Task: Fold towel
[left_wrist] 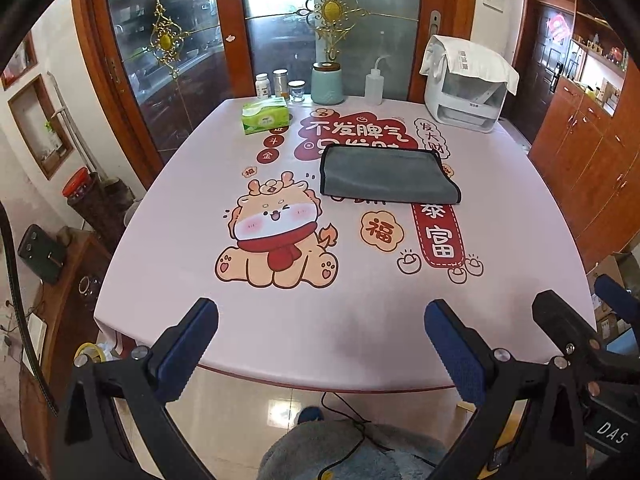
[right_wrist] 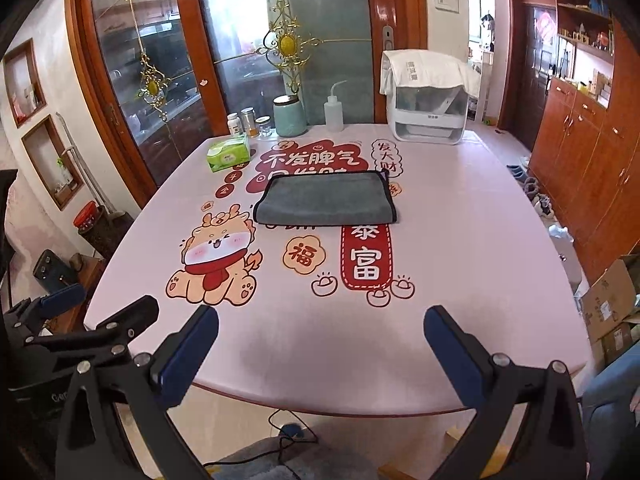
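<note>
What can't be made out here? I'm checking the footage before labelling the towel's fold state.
- Grey towel: its layer count; both views show only the top face.
- Table print: characters under the towel are covered in both views.
- White pill bottle: label too small to read.
- White appliance: top hidden under a white cloth.

Both the left gripper [left_wrist: 320, 344] and the right gripper [right_wrist: 320, 344] have black angular frames, blue textured pads [left_wrist: 454, 356] on the fingers, and silver screws [left_wrist: 500, 355] just behind the pads.
</note>
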Available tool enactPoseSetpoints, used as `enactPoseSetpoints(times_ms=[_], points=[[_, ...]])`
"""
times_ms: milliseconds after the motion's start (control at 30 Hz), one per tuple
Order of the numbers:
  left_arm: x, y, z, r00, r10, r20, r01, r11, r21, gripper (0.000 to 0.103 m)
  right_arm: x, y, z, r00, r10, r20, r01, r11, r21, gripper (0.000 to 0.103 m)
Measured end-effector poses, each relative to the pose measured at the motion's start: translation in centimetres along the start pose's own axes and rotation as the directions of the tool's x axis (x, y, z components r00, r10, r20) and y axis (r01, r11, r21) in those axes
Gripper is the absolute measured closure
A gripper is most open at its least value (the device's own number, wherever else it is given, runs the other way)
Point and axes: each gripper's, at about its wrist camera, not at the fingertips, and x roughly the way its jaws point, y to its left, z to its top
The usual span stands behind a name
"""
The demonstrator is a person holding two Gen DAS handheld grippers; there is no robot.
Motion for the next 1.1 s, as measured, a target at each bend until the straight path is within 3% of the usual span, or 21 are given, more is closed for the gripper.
enactPoseSetpoints(times_ms=[1100], points=[[1.4,1.9,2.7,1.000,-0.025,-0.017,0.026,0.999,0.043,0.000,0.4,2.4,1.3,0.996,-0.091,-0.007,0.091,0.995,0.048,0.000]])
